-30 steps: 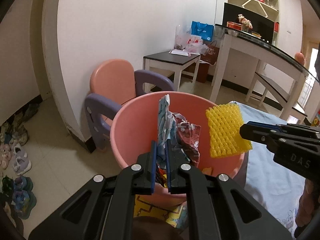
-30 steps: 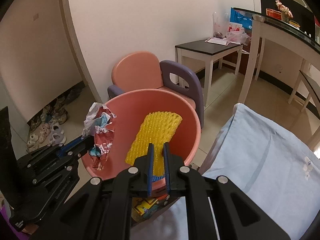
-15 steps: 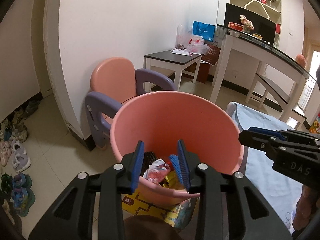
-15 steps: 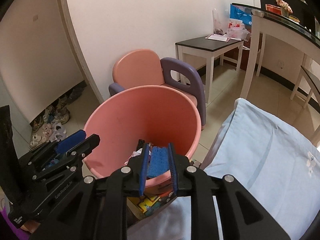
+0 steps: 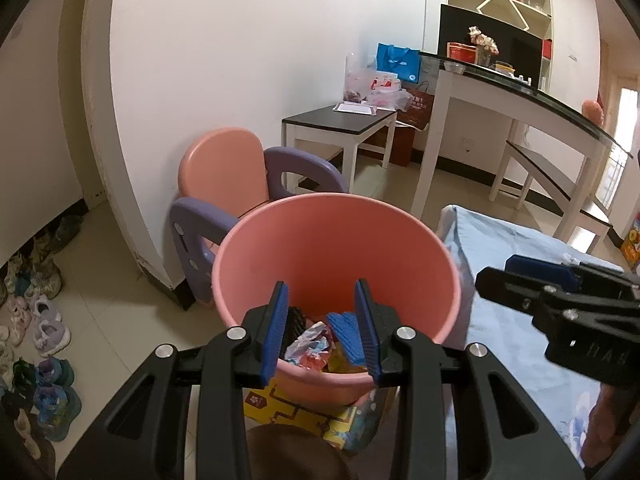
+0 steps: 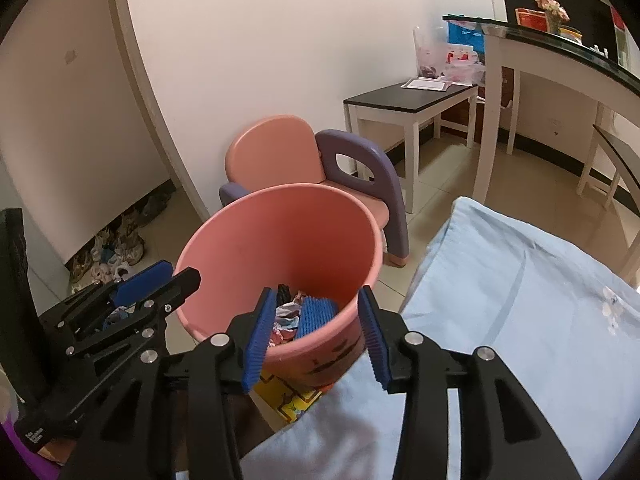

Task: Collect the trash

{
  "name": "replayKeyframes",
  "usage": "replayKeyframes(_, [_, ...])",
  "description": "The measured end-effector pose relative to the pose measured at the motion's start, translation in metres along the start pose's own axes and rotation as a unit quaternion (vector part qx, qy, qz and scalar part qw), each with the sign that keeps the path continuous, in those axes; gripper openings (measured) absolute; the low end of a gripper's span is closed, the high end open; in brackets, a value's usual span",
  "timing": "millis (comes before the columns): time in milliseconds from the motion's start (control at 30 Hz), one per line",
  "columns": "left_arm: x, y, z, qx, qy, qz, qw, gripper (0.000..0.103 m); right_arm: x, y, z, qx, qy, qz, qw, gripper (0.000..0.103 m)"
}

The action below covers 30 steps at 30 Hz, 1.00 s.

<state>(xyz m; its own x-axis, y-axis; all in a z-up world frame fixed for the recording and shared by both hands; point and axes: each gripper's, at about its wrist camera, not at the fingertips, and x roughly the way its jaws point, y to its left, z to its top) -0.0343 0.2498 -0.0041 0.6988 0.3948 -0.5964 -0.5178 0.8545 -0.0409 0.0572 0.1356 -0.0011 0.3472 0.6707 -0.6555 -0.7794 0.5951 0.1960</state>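
Observation:
A pink plastic bin (image 5: 280, 248) stands on the floor; it also shows in the right wrist view (image 6: 224, 248). Crumpled wrappers (image 5: 310, 346) and a blue foam net (image 5: 345, 332) lie at its bottom, also seen in the right wrist view as wrappers (image 6: 286, 316) and net (image 6: 316, 314). My left gripper (image 5: 322, 330) is open and empty above the bin's near rim. My right gripper (image 6: 316, 338) is open and empty above the near rim too. The right gripper appears in the left wrist view (image 5: 520, 284), the left gripper in the right wrist view (image 6: 160, 280).
A pink and purple child's chair (image 5: 224, 172) stands behind the bin by the wall. A light blue sheet (image 6: 520, 300) lies to the right. A small black-topped table (image 5: 340, 120) and a long white table (image 5: 500, 92) stand farther back. Shoes (image 5: 36, 300) line the floor at left.
Both grippers opened. The crumpled wrapper from the left and the yellow foam net from the right dropped into the bin. The jaws have opened wider since half a second ago.

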Motion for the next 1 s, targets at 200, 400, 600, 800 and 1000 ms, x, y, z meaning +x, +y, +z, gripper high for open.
replayKeyframes(200, [-0.014,-0.010,0.001,0.002,-0.005,-0.003,1.0000,0.034,-0.016,-0.004,-0.008,0.006,-0.008,-0.003,1.000,0.049])
replayKeyframes(400, [-0.029,-0.017,0.003,0.002,-0.009,-0.009,0.9999,0.034,-0.032,-0.005,-0.014,0.012,-0.017,-0.003,1.000,0.052])
replayKeyframes(600, [-0.040,-0.025,0.001,0.006,-0.010,-0.012,0.9999,0.034,-0.053,-0.001,-0.026,0.004,-0.032,-0.010,0.999,0.057])
replayKeyframes(800, [-0.051,-0.036,-0.001,0.013,-0.013,-0.013,0.9998,0.034,-0.070,-0.003,-0.032,0.003,-0.042,-0.018,0.999,0.060])
replayKeyframes(1000, [-0.060,-0.044,-0.003,0.015,-0.017,-0.013,0.9997,0.034,-0.086,-0.010,-0.040,0.013,-0.054,-0.027,0.998,0.062])
